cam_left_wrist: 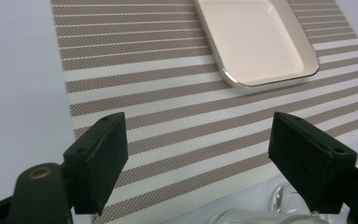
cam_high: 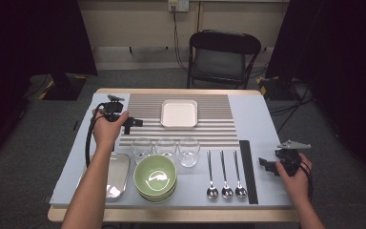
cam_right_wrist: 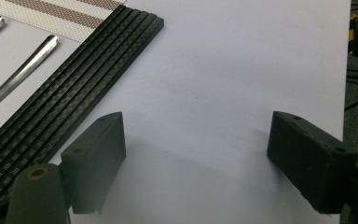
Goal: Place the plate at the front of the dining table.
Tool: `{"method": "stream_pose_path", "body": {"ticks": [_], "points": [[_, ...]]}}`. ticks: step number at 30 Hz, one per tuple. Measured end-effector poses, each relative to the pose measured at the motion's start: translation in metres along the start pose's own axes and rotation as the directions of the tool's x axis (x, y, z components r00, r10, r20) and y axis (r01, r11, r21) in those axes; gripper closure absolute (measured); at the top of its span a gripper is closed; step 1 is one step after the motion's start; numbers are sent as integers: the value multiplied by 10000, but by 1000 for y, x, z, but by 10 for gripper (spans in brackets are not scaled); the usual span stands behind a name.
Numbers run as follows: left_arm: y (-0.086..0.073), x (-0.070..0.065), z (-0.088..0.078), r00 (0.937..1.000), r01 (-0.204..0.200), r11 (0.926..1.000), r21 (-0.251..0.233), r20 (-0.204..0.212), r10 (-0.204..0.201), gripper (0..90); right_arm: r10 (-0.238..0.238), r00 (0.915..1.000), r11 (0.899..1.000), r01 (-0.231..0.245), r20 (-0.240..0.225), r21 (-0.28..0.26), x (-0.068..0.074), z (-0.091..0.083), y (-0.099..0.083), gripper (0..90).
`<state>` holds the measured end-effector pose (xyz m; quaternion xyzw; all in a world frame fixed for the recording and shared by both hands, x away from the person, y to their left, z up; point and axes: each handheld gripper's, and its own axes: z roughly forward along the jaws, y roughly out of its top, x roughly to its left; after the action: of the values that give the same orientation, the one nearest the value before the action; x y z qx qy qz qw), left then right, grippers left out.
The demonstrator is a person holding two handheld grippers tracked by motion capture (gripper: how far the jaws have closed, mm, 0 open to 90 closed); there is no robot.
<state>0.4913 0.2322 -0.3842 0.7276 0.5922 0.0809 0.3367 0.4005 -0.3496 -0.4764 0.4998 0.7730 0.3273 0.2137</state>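
A black folding chair (cam_high: 223,56) is standing just beyond the far edge of the table (cam_high: 181,91), facing it. Behind the chair a pale wall (cam_high: 138,21) is running across, and a cable (cam_high: 176,40) is hanging down it to the chair's left. Grey carpet (cam_high: 33,138) is covering the floor around the chair, with dark curtains (cam_high: 28,38) flanking both sides.

Brown-and-white striped mat (cam_high: 219,131), white square tray (cam_high: 179,113), green bowl (cam_high: 155,177), black ribbed strip (cam_high: 248,169), pale lilac counter (cam_high: 259,119), black fingers (cam_left_wrist: 100,158)
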Motion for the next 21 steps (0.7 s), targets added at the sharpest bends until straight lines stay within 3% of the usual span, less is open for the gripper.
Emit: {"method": "stream_pose_path", "body": {"ticks": [6, 13, 17, 21], "points": [[-5, 8, -6, 9999, 160, 9999, -20, -21, -160, 197, 9, 10000, 10000, -9, -7, 8, 0, 0, 0, 182], [-8, 8, -12, 9994, 325, 9994, -87, -123, -326, 195, 5, 10000, 10000, -5, -9, 7, 0, 0, 0, 182], [-9, 8, -14, 9999, 87, 10000, -13, -121, -87, 192, 9, 10000, 10000, -9, -9, 5, 0, 0, 0, 182], [-13, 10, -13, 9997, 156, 9999, -56, -202, -157, 192, 13, 10000, 10000, -13, -11, 6, 0, 0, 0, 182]]}}
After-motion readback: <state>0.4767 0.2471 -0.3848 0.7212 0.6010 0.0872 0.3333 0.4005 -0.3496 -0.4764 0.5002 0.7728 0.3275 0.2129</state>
